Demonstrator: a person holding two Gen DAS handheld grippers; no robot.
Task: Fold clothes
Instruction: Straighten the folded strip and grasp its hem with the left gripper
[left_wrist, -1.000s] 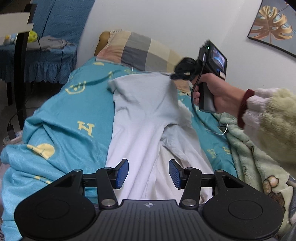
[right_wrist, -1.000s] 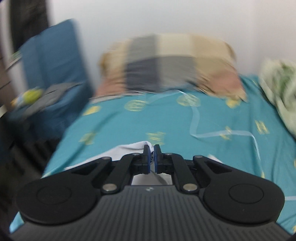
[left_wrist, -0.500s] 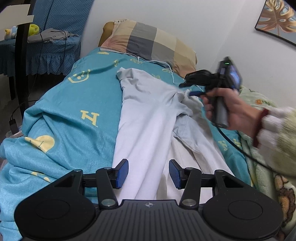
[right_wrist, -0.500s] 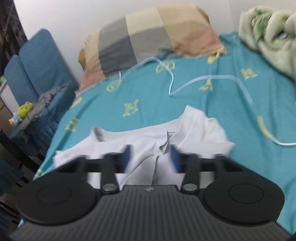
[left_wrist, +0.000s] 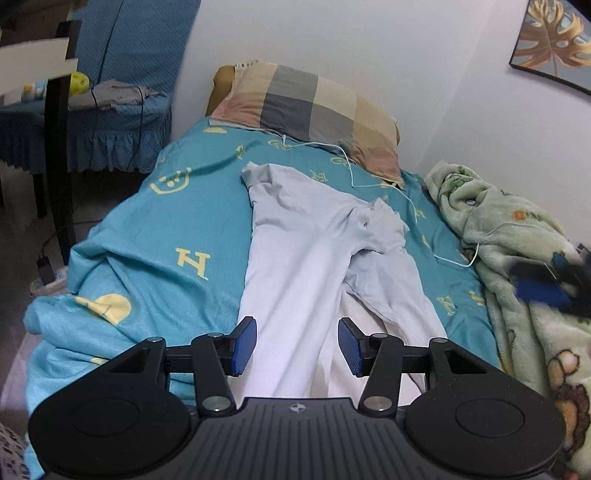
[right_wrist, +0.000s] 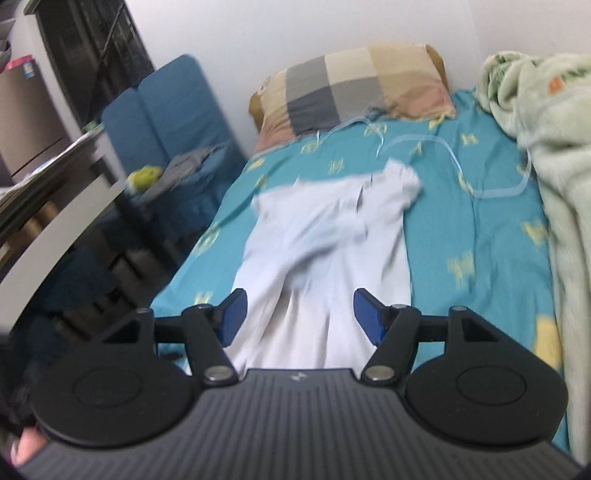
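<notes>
A white long-sleeved shirt (left_wrist: 306, 258) lies lengthwise on the teal bedspread (left_wrist: 177, 236), one side folded over the body, collar end toward the pillow. It also shows in the right wrist view (right_wrist: 325, 254), blurred. My left gripper (left_wrist: 297, 345) is open and empty, just above the shirt's near end. My right gripper (right_wrist: 298, 314) is open and empty, held back over the shirt's near part; it shows as a blurred blue and black shape at the right edge of the left wrist view (left_wrist: 550, 286).
A checked pillow (left_wrist: 314, 107) lies at the head of the bed with a white cable (left_wrist: 369, 181) running from it. A green fleece blanket (left_wrist: 517, 258) is heaped along the right side. A blue covered chair (left_wrist: 107, 110) and a dark table leg (left_wrist: 59, 147) stand left.
My right gripper opened, let go of the shirt's shoulder near the collar, and pulled back toward the right and the near end of the bed. The folded shirt settled flat. My left gripper stayed open.
</notes>
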